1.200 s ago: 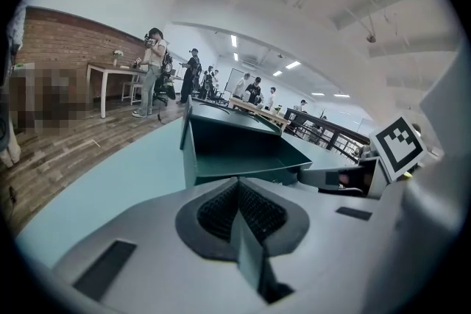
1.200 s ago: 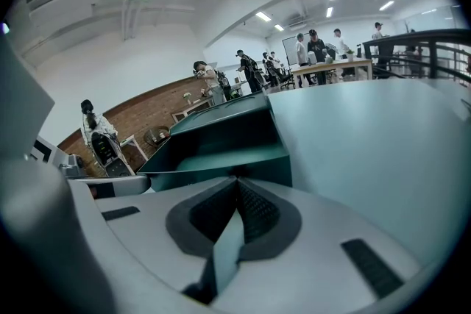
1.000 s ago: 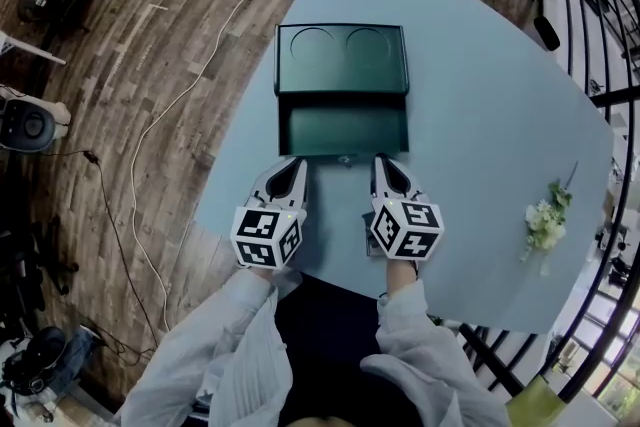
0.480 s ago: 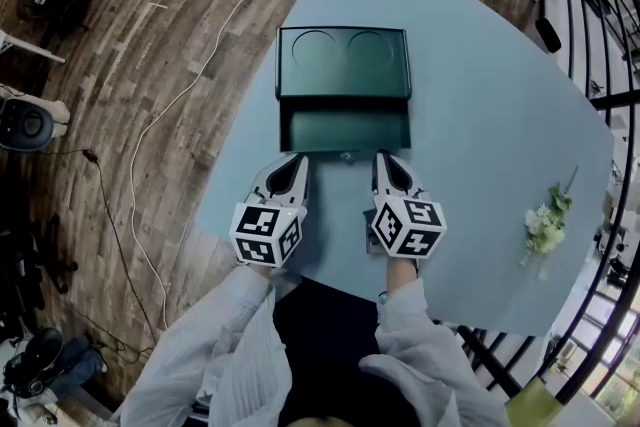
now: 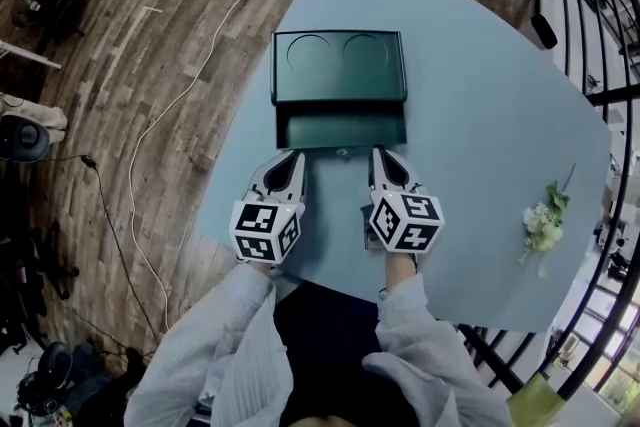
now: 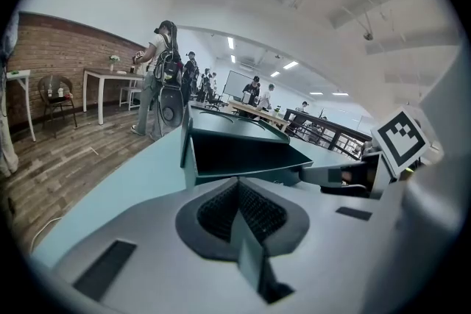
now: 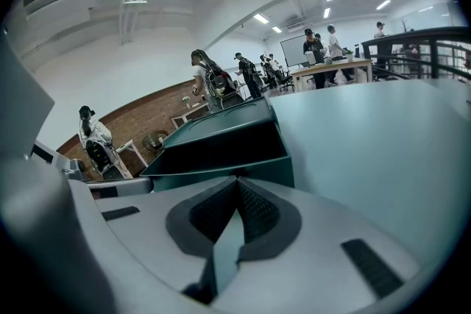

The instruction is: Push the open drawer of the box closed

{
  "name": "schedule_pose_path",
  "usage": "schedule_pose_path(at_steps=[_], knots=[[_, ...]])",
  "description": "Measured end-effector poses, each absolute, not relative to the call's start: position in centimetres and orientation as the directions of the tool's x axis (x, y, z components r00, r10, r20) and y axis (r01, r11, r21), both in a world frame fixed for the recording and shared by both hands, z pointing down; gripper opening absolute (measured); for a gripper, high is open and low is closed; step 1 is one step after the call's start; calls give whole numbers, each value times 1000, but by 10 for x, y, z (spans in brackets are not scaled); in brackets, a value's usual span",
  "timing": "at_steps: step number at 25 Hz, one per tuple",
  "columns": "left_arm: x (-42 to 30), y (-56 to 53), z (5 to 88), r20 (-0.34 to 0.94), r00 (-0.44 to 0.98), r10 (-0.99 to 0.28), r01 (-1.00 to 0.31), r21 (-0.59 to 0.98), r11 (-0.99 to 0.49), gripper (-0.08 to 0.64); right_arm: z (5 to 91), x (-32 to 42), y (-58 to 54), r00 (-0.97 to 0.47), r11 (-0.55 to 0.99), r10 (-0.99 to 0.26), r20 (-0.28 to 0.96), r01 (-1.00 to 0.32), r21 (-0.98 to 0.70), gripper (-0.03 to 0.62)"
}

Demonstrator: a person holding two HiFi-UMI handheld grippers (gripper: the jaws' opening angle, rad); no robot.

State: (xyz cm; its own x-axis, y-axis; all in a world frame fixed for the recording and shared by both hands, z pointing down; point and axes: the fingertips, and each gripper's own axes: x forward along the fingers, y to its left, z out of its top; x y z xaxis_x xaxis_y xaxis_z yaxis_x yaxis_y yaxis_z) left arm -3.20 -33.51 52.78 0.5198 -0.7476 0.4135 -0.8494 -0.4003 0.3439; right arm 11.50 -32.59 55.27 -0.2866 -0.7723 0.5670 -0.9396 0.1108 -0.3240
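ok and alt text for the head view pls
A dark green box sits on a light blue table with its drawer pulled open toward the person, whose left gripper and right gripper, both shut, have their tips at the drawer's front. A sprig of white flowers lies at the table's right.

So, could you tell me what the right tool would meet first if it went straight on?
The right tool would meet the open drawer, its front just beyond the shut tips; contact is unclear.
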Motion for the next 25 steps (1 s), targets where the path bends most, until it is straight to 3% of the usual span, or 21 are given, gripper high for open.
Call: schedule_pose_path(at_steps=[25], knots=[[-32,-356,527,403,519,-754,-851,325,-413,17,544,116,-349,-252,70,-801,543,-941,-332,8]])
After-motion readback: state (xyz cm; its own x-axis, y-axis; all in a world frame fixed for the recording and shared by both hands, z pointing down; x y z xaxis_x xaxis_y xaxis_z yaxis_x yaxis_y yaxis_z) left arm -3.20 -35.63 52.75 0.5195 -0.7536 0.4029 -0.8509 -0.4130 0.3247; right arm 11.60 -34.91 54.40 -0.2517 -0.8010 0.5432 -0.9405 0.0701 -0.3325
